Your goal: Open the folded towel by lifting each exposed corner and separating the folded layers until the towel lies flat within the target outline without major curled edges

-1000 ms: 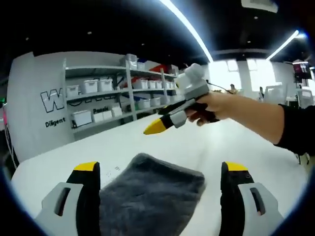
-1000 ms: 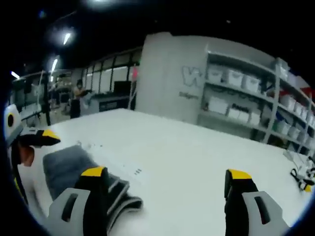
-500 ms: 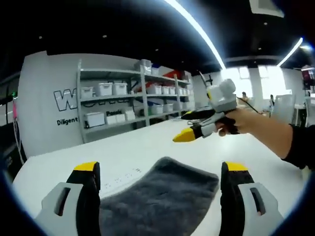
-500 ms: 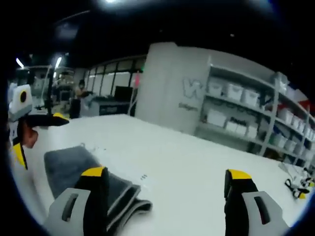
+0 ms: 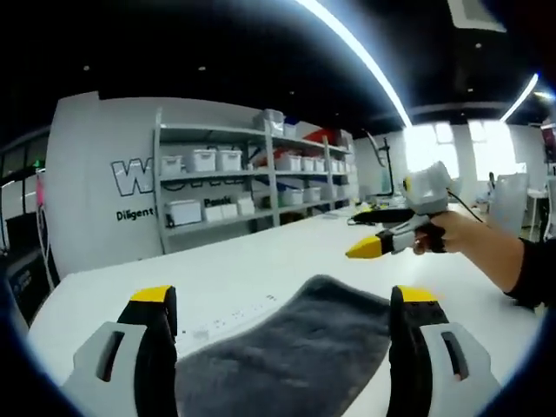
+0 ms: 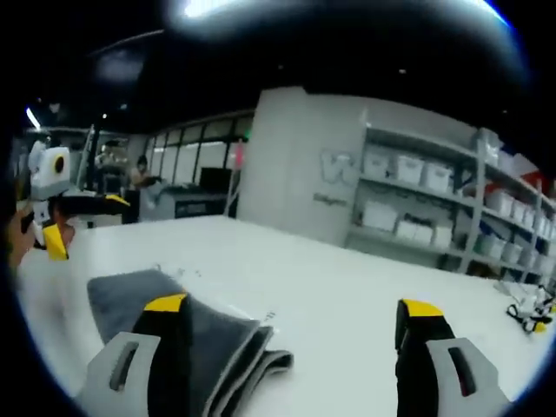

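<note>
Towel (image 5: 295, 352), grey and folded, lies on the white table (image 5: 252, 261) between my left gripper (image 5: 282, 304)'s wide-spread jaws, while my right gripper (image 6: 291, 317) hangs with jaws wide apart too, its left jaw over the towel's layered edge.

White table (image 5: 261, 261), broad, smooth top. Folded grey towel (image 5: 295, 347) lies flat on it, layered edges visible in right gripper view (image 6: 234, 356). Small printed marks (image 5: 230, 314) just beside towel.
</note>
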A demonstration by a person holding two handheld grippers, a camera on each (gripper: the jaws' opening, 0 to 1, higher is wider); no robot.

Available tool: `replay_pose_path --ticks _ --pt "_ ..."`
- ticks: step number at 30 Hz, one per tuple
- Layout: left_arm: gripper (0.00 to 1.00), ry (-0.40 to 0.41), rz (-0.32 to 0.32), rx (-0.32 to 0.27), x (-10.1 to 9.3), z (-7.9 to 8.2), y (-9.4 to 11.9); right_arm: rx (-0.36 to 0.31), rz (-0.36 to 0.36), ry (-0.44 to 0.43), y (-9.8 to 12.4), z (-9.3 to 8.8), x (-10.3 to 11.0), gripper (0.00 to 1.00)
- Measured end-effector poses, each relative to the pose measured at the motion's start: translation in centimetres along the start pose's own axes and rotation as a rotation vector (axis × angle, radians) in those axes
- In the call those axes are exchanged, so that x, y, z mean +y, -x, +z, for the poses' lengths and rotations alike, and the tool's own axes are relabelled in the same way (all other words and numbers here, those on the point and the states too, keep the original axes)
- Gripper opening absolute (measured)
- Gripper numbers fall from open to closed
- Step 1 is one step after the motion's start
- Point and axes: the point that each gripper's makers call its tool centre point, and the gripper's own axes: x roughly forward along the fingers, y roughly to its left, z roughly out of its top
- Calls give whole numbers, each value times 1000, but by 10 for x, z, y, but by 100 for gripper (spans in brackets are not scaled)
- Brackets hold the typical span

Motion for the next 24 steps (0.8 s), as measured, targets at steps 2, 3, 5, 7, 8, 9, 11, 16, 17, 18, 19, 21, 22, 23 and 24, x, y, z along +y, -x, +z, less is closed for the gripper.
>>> replay_pose_path --ticks 2,3,5,7,8,9,11,16,17,18,19,21,22,23,24 --pt "100 2 7 -3 4 0 5 7 -4 10 2 -4 5 98" --pt "100 -4 13 -5 6 0 10 36 0 37 3 -9 10 98" --pt "100 -8 27 -8 11 0 15 17 -3 41 7 -4 15 98" --pt "100 -11 30 -11 14 0 20 10 9 39 11 -1 23 98" --pt "100 -11 22 -6 17 -1 20 10 10 43 12 0 26 99" --pt "100 -10 20 2 20 -4 22 10 6 51 14 1 27 98" --pt "100 -7 38 8 27 -7 26 3 -2 55 20 2 30 99" --pt "100 19 62 3 45 -16 40 2 -23 37 35 -3 34 99" --pt "100 28 73 8 50 -19 42 15 -29 37 37 -4 33 99" --pt "98 39 75 6 52 -20 44 15 -35 38 39 -5 32 99" --pt "97 51 60 5 51 -22 46 4 -44 32 41 -4 31 99" --pt "98 68 63 5 54 -23 46 -8 -40 3 44 -6 32 99" --pt "98 59 78 1 57 -23 46 3 -32 -1 43 -9 33 99" --pt "99 46 92 6 59 -25 46 8 -32 6 43 -12 33 99" --pt "99 39 99 7 61 -25 46 13 -41 13 43 -15 31 99"
